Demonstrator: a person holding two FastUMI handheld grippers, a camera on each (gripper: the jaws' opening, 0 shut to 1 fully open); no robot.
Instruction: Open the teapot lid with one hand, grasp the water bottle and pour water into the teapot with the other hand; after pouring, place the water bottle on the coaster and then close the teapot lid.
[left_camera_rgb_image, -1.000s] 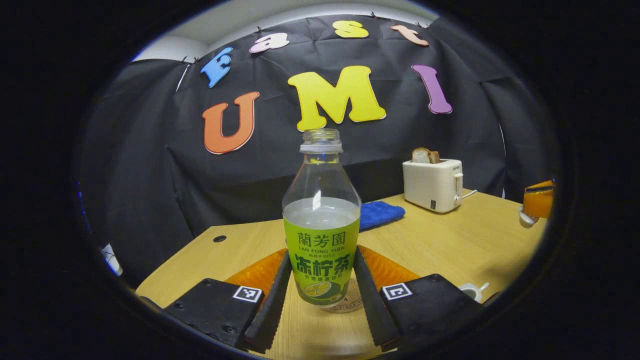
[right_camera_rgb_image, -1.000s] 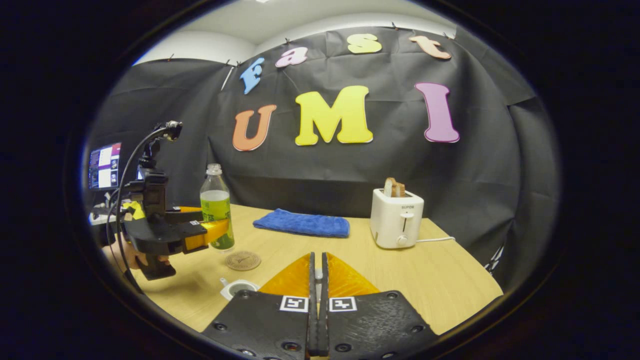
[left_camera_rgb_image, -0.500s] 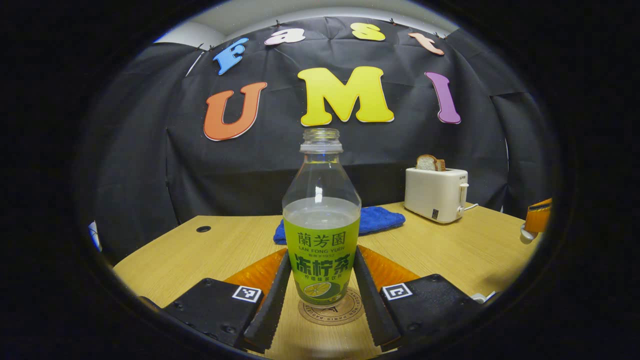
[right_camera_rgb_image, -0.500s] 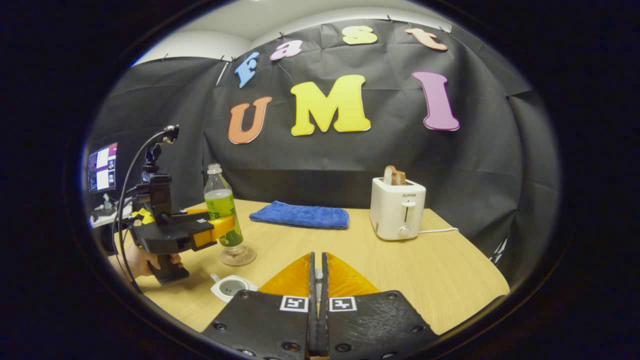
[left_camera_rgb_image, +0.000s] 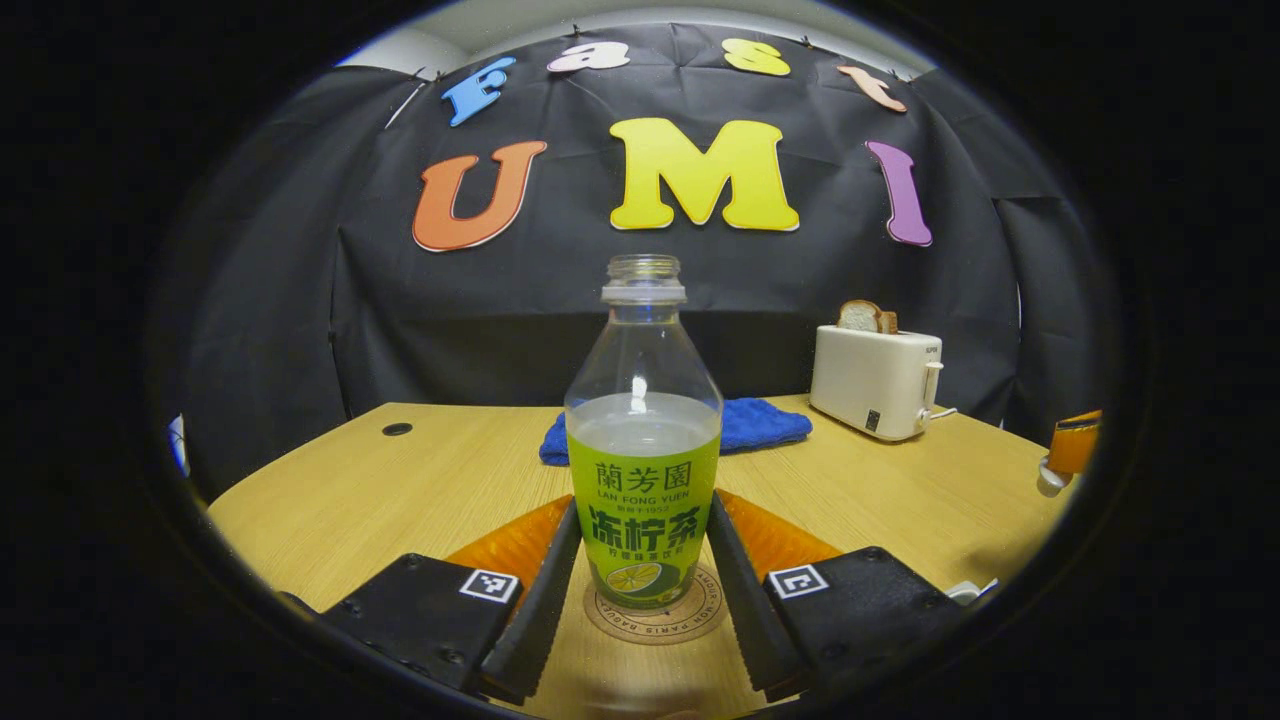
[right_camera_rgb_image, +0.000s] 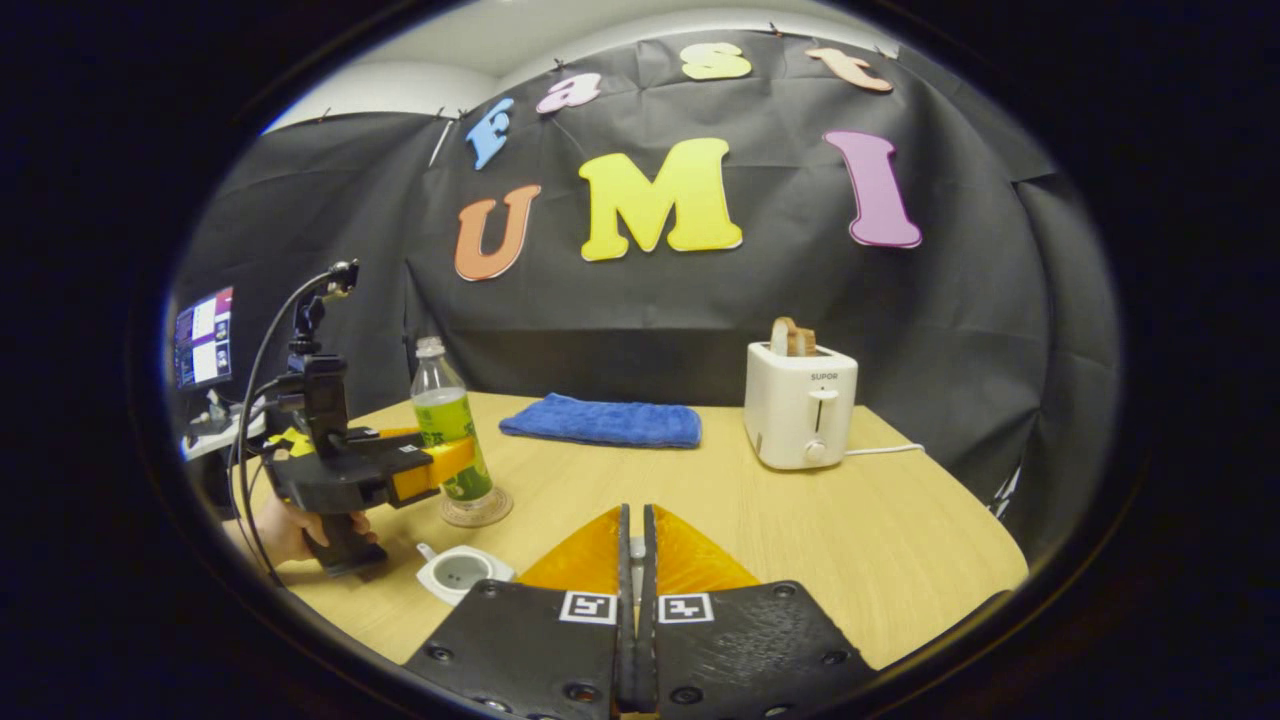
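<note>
Upright on the coaster (left_camera_rgb_image: 655, 618), the bottle (left_camera_rgb_image: 643, 440) is seen dead centre in the left gripper view, uncapped and roughly half filled with clear liquid under a green label. It is flanked by the fingers (left_camera_rgb_image: 545, 590) of the left gripper (left_camera_rgb_image: 640, 590), one at each side of the label; the fingers lie close against the bottle, but whether both press on it cannot be told. Behind the bottle, toward 12 o'clock, a blue cloth (left_camera_rgb_image: 745, 428) lies on the table (left_camera_rgb_image: 400, 490), and a white toaster (left_camera_rgb_image: 875, 380) holding bread is found toward 2 o'clock. In the right gripper view the right gripper (right_camera_rgb_image: 632, 545) is shown with its fingers drawn almost together, and a small pale thing, most likely the lid's knob, is glimpsed in the narrow gap; the lid itself is hidden. At about 10 o'clock from those fingers the teapot (right_camera_rgb_image: 460, 572) is seen from above, white and open-topped, near the table's front edge. Just beyond it the bottle (right_camera_rgb_image: 450, 432) stands on the coaster (right_camera_rgb_image: 477, 510), with the left gripper (right_camera_rgb_image: 445, 462) set around it and a hand (right_camera_rgb_image: 290, 525) wrapped on the handle. The cloth (right_camera_rgb_image: 603, 422) and toaster (right_camera_rgb_image: 800, 405) are placed farther back, well apart from the teapot.
</note>
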